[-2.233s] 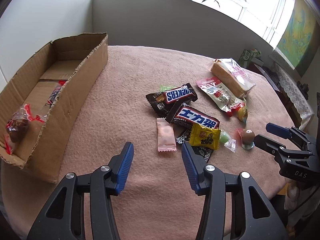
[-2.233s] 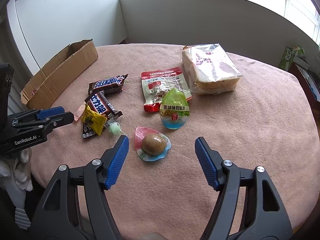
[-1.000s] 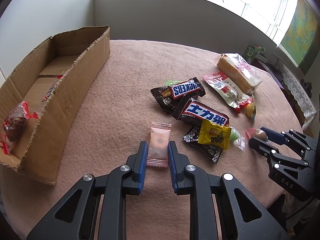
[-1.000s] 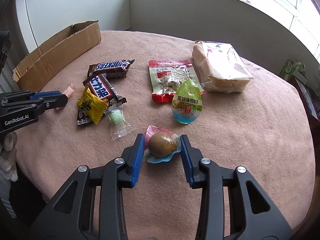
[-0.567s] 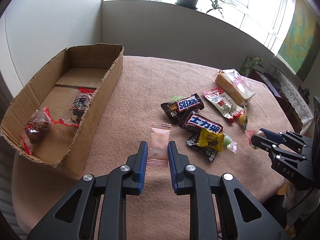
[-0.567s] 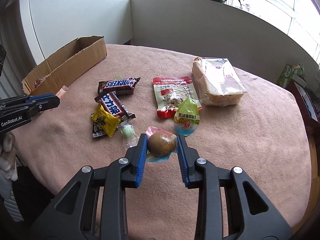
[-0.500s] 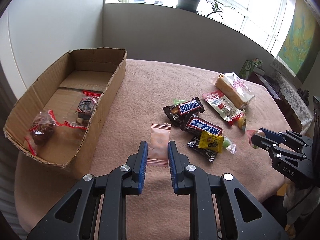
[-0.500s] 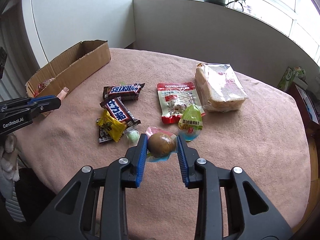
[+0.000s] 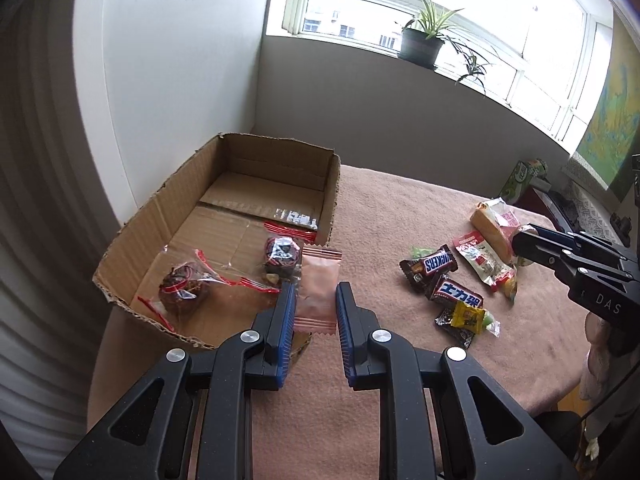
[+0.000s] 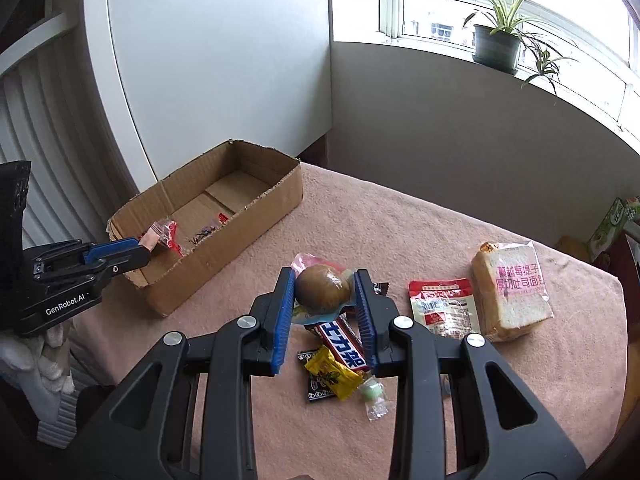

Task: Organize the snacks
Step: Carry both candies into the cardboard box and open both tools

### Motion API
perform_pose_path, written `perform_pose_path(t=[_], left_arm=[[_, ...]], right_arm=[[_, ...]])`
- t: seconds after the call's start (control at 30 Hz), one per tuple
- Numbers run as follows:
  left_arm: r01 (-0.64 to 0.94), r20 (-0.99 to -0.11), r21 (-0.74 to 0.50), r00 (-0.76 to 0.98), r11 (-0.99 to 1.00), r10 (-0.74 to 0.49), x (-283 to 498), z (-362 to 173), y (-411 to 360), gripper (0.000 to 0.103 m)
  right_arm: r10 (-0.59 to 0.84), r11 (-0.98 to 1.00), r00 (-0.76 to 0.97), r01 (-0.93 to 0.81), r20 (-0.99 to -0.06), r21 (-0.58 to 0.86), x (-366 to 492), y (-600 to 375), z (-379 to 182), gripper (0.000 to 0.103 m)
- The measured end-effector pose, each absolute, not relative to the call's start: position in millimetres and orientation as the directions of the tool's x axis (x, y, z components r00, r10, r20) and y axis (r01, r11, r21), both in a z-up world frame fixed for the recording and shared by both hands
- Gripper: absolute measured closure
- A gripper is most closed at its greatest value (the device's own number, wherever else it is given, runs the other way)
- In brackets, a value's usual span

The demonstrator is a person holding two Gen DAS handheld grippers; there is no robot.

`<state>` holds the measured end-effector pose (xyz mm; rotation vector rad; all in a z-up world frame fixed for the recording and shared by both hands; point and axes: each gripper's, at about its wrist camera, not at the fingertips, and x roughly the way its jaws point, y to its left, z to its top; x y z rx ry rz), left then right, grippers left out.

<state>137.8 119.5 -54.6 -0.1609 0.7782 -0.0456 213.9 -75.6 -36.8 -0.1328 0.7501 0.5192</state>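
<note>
From the left wrist we see our left gripper [image 9: 316, 308] clenched on a pale pink candy sachet [image 9: 319, 290], which stands upright between the two blue pads, clear of the bench [image 9: 400, 208]. Just beyond and to the left of the gripper lies the open cardboard box [image 9: 168, 200]; the sachet overlaps its near right corner in this view. Inside the box, ahead-left of the gripper, sit two clear-wrapped dark cakes with red trim [image 9: 186, 286], one nearer the front wall and one just behind the sachet. Off to the right of the gripper the loose snacks lie on the pink cloth: a Snickers bar [image 9: 434, 266], a second Snickers bar with Chinese lettering [image 9: 456, 296], a yellow candy [image 9: 468, 316], a red-and-white pouch [image 9: 482, 258] and a bagged bread loaf [image 9: 492, 220]. Our right gripper [image 9: 520, 242] reaches in from the right edge above them. From the right wrist we see that right gripper [image 10: 323, 300] grasping a brown braised egg in a clear pack [image 10: 323, 290], lifted off the bench [image 10: 400, 224]. Directly beneath and just nearer than the gripper are the Chinese-lettered Snickers [image 10: 346, 346], the yellow candy [image 10: 334, 372] and a small green sweet [image 10: 370, 392]. To the right lie the pouch [image 10: 444, 308] and the bread loaf [image 10: 510, 288]. Ahead-left stands the box [image 10: 224, 236], and the left gripper [image 10: 144, 250] holds the pink sachet [image 10: 152, 238] at its near end.
</note>
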Motion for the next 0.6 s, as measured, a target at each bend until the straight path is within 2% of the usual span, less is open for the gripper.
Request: perform_pose_path(t=[0.27, 0.6], left_arm=[[-0.080, -0.698, -0.153, 0.714, 0.985, -0.051, 143.8, -56.6, 154.0, 0.084], [-0.118, -0.713, -0.133, 0.701, 0.984, -0.013, 157.0, -65.4, 171.5, 0.084]], right_arm=[[0.457, 0.824, 0.573, -0.561, -0.680, 0.081, 244.2, -10.6, -29.5, 0.072], [0.472, 0.793, 0.517, -0.603, -0.714, 0.088, 271.5, 55.3, -48.0, 0.071]])
